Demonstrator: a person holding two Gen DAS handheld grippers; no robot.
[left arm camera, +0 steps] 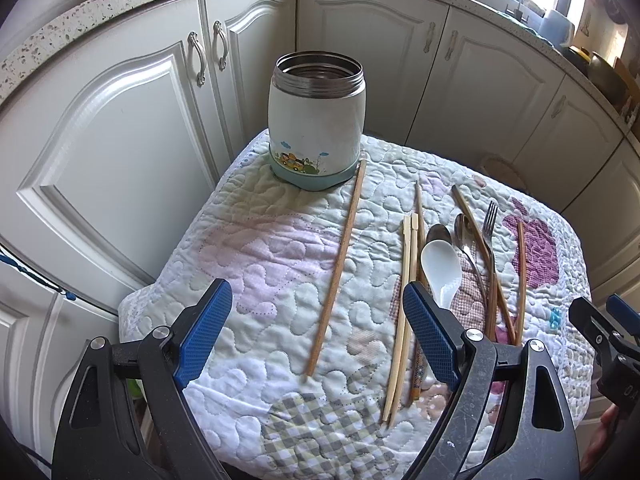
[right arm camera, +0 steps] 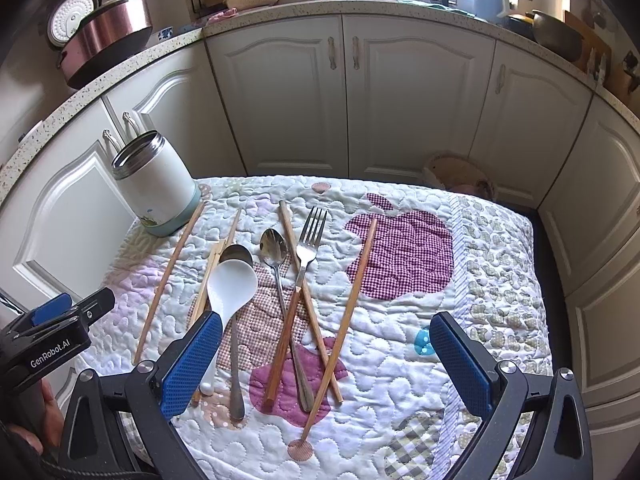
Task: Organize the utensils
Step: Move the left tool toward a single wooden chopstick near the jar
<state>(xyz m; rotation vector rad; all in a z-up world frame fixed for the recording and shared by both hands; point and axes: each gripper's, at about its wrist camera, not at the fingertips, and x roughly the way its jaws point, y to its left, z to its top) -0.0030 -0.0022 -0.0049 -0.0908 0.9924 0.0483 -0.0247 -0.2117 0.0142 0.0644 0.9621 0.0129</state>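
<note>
A white open jar [left arm camera: 317,120] with a steel rim stands at the far left of the quilt; it also shows in the right wrist view [right arm camera: 154,184]. Utensils lie loose on the quilt: a white spoon [right arm camera: 232,286], two steel spoons [right arm camera: 276,256], a fork [right arm camera: 308,240] and several wooden chopsticks [left arm camera: 338,268]. My left gripper [left arm camera: 318,328] is open and empty, above the quilt near one long chopstick. My right gripper [right arm camera: 326,354] is open and empty, above the crossed chopsticks [right arm camera: 348,312] and fork handle.
The quilt [right arm camera: 500,280] covers a small raised surface. White kitchen cabinets [right arm camera: 344,100] and a speckled counter [left arm camera: 120,4] curve around it. A pink pot [right arm camera: 108,36] stands on the counter. A woven basket [right arm camera: 460,174] lies on the floor behind the quilt.
</note>
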